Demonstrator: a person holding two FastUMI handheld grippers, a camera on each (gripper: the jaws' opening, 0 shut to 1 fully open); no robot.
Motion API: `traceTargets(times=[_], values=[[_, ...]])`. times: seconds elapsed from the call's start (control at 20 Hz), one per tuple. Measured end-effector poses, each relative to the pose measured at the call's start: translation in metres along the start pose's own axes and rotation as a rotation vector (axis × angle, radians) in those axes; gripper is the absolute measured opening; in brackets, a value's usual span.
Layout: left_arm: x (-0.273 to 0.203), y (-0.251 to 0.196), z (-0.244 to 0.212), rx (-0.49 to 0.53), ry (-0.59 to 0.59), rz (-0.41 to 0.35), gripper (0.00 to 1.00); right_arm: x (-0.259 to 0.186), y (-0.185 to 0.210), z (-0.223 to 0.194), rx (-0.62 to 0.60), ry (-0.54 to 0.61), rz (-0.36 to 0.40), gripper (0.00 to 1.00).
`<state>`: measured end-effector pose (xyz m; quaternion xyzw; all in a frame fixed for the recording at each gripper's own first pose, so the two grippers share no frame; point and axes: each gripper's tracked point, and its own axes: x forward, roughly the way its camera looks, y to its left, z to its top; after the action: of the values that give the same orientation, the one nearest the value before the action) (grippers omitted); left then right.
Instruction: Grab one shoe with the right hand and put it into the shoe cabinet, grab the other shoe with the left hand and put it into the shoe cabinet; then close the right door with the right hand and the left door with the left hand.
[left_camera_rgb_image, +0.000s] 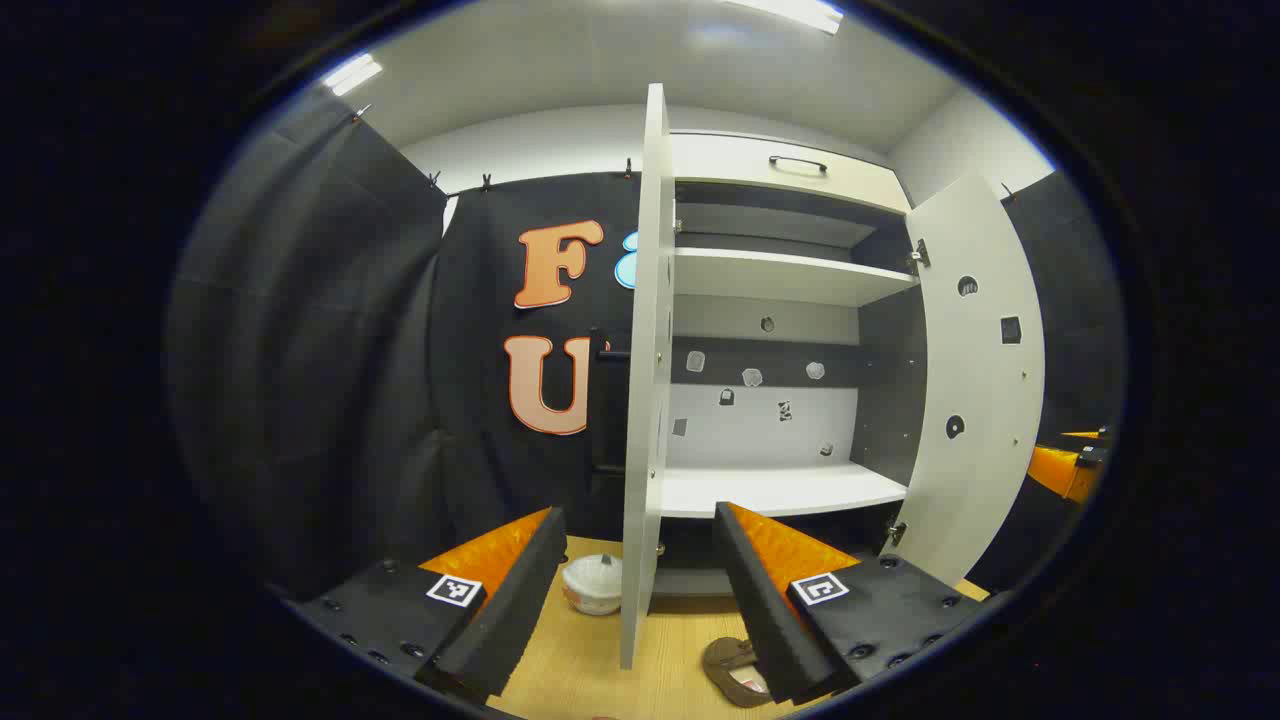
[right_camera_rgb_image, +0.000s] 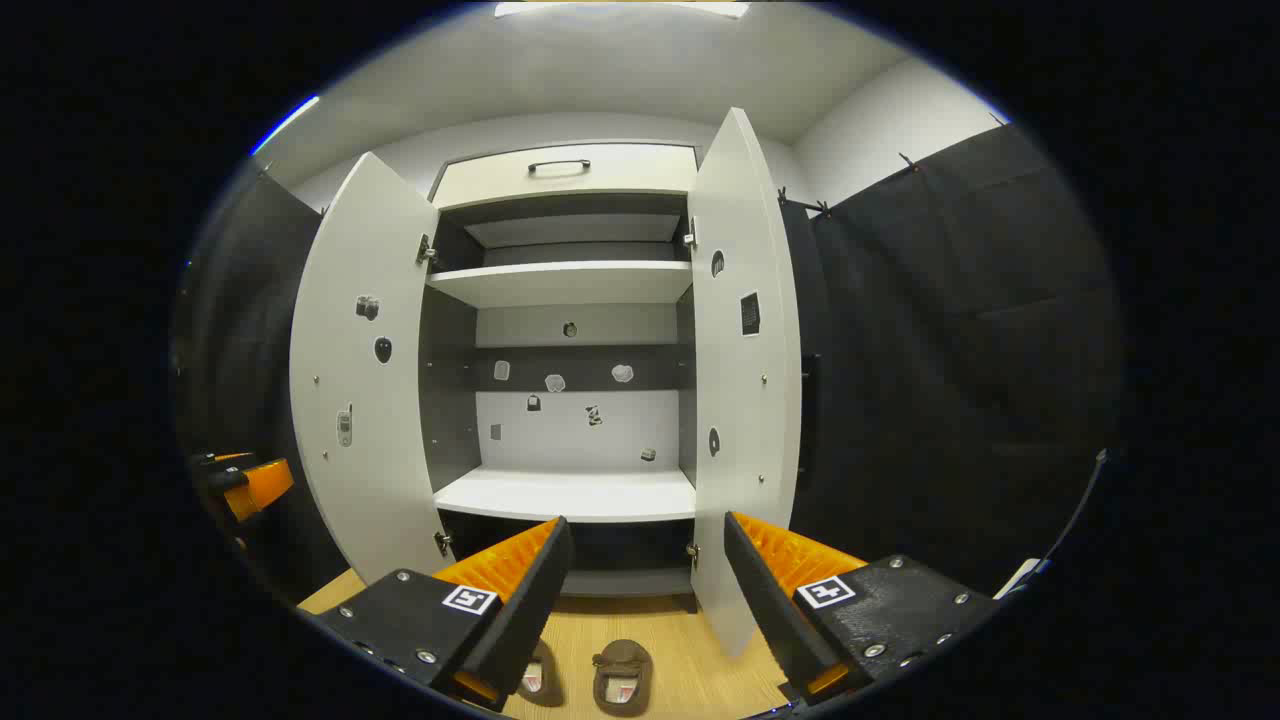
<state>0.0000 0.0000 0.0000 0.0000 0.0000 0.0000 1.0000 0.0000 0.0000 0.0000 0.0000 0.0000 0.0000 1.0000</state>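
In the left gripper view, one brown shoe (left_camera_rgb_image: 735, 672) lies half hidden behind the left gripper's finger. In the right gripper view, the left shoe (right_camera_rgb_image: 538, 673) is partly covered by a finger (right_camera_rgb_image: 520, 605). The small stickers (right_camera_rgb_image: 555, 383) on the cabinet's back panel are too small to identify.

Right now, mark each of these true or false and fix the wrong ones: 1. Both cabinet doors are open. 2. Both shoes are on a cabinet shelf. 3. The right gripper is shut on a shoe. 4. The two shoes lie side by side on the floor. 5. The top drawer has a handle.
1. Both cabinet doors are open: true. The left door and right door both stand wide.
2. False. The shoes sit on the wooden floor in front of the cabinet; the lower shelf is bare.
3. False. The right gripper is open and holds nothing.
4. True, in the right gripper view.
5. True. The drawer carries a dark handle.
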Motion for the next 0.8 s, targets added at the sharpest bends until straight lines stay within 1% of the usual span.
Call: traceTargets(times=[0.05,0.1,0.15,0.2,0.25,0.3,0.35,0.4,0.55,0.6,0.65,0.7,0.8], values=[[-0.001,0.0,0.001,0.001,-0.001,0.002,0.94,0.0,-0.001,-0.002,0.002,0.005,-0.002,0.93],[-0.001,-0.001,0.001,0.001,-0.004,0.001,0.96,0.0,-0.001,-0.003,0.0,0.008,-0.001,0.93],[-0.002,-0.001,0.001,0.001,-0.004,0.0,0.94,0.001,-0.002,-0.004,-0.003,0.012,0.0,0.93],[-0.001,-0.001,0.0,0.001,-0.003,0.0,0.94,0.001,-0.002,-0.006,-0.008,0.016,0.0,0.93],[-0.002,-0.002,0.0,0.001,-0.002,0.0,0.96,0.001,-0.002,-0.006,-0.012,0.018,0.0,0.93],[-0.003,-0.002,-0.001,0.002,0.0,0.001,0.94,0.002,-0.002,-0.007,-0.014,0.02,0.001,0.93],[-0.002,-0.001,-0.001,0.003,0.0,0.003,0.94,0.003,-0.001,-0.007,-0.014,0.02,0.001,0.93],[-0.003,0.001,-0.001,0.006,0.001,0.009,0.96,0.003,0.0,-0.007,-0.012,0.02,0.004,0.93],[-0.003,0.004,-0.001,0.003,-0.001,0.019,0.96,0.006,0.003,-0.012,-0.013,0.031,0.01,0.93],[-0.003,0.005,-0.001,-0.001,-0.004,0.019,0.94,0.007,0.004,-0.014,-0.016,0.034,0.013,0.93],[-0.003,0.006,0.0,-0.003,-0.004,0.021,0.94,0.008,0.005,-0.015,-0.019,0.037,0.014,0.93],[-0.003,0.009,-0.001,0.0,-0.004,0.025,0.96,0.009,0.007,-0.016,-0.022,0.039,0.017,0.93],[-0.003,0.009,-0.001,0.004,-0.002,0.029,0.96,0.01,0.009,-0.02,-0.027,0.044,0.021,0.93]])
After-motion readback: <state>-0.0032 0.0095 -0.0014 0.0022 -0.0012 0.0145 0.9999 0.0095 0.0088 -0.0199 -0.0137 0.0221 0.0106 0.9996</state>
